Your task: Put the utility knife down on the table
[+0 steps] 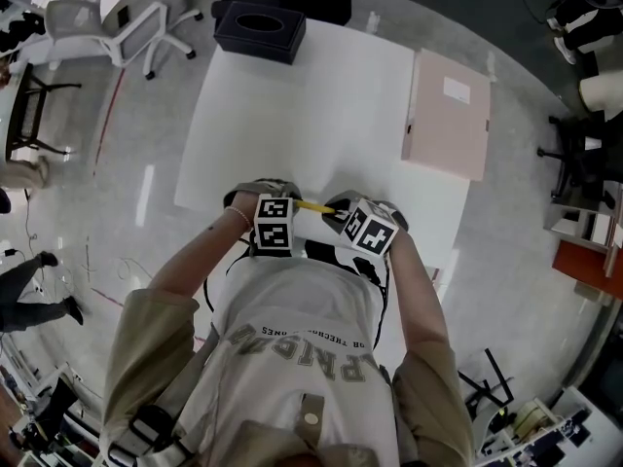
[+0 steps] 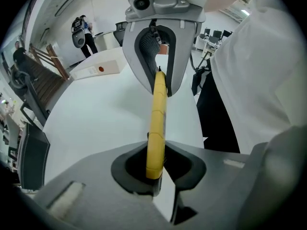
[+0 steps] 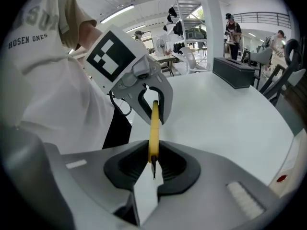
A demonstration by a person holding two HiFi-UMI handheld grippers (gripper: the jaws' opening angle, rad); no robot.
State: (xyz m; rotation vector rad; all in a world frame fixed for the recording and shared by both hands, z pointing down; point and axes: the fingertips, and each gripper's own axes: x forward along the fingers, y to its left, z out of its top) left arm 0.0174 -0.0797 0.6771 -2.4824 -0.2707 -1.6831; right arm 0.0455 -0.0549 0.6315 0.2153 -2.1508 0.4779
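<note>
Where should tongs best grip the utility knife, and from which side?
The rounded yellow butt end of the utility knife, pinched across its flat sides from the left, as the left tongs do; the opposite end shows a dark pointed tip.

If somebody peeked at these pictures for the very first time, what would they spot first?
The bright yellow utility knife, held over the near edge of the white table, with the left claw on one end and the right claw on the other. Next, the pink folder on the table's right side and the dark tissue box at its far left corner.
</note>
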